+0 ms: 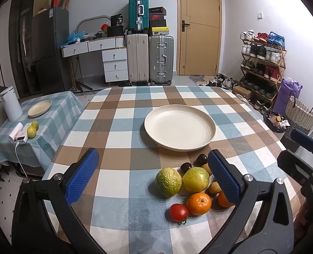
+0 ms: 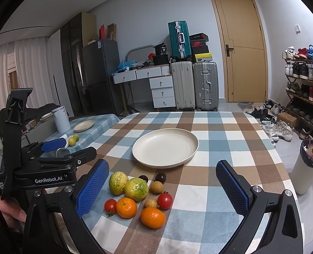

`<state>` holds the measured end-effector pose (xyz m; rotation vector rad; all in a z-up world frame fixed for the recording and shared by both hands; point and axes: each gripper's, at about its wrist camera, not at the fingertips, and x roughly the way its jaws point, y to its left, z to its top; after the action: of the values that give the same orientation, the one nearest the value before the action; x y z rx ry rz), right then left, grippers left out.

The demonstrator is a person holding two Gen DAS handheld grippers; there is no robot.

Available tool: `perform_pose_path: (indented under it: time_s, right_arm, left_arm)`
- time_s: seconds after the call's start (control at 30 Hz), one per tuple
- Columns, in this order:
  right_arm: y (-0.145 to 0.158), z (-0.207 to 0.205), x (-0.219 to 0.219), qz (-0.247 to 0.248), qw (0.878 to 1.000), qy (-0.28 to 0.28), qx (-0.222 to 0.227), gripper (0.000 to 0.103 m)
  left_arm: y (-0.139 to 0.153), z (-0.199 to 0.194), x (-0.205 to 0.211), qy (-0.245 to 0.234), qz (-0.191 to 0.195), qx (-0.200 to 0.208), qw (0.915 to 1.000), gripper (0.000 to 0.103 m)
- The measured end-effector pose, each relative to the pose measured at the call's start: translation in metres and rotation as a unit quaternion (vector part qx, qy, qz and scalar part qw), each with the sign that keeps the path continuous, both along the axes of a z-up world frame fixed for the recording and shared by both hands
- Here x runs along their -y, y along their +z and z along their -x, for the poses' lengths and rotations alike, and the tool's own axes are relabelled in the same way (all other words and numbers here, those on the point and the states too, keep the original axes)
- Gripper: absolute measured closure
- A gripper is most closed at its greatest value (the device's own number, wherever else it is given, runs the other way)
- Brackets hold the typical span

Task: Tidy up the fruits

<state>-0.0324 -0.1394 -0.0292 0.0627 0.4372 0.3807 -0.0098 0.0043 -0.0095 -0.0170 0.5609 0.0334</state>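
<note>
Ten fruits (image 2: 136, 192) beside bare plate (image 2: 165, 149)

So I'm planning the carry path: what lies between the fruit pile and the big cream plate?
Only bare checked tablecloth. In the right wrist view, the two small dark round fruits sit nearest the round cream plate, with an open strip of cloth between them.

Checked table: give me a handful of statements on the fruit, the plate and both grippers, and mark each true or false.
1. The cream plate holds no fruit. True.
2. The left gripper grips an orange. False: it is open and holds nothing.
3. Two tomatoes lie on the checked table. True.
4. The right gripper is shut. False: it is open.
5. The fruit lies beyond the plate. False: it sits on the near side, between plate and grippers.
</note>
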Motion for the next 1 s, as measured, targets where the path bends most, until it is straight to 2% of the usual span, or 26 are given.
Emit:
perform_pose_path:
  time_s: [0.5, 1.0]
  right_arm:
    - [-0.012, -0.005, -0.003, -0.010, 0.999, 0.030, -0.024, 0.000]
    - [-0.066, -0.031, -0.005, -0.036, 0.989, 0.077, -0.118, 0.000]
  left_arm:
    - [-0.015, -0.012, -0.002, -0.007, 0.014, -0.019, 0.9997, 0.000]
    - [-0.041, -0.031, -0.020, -0.001, 0.040, -0.039, 0.9984, 0.000]
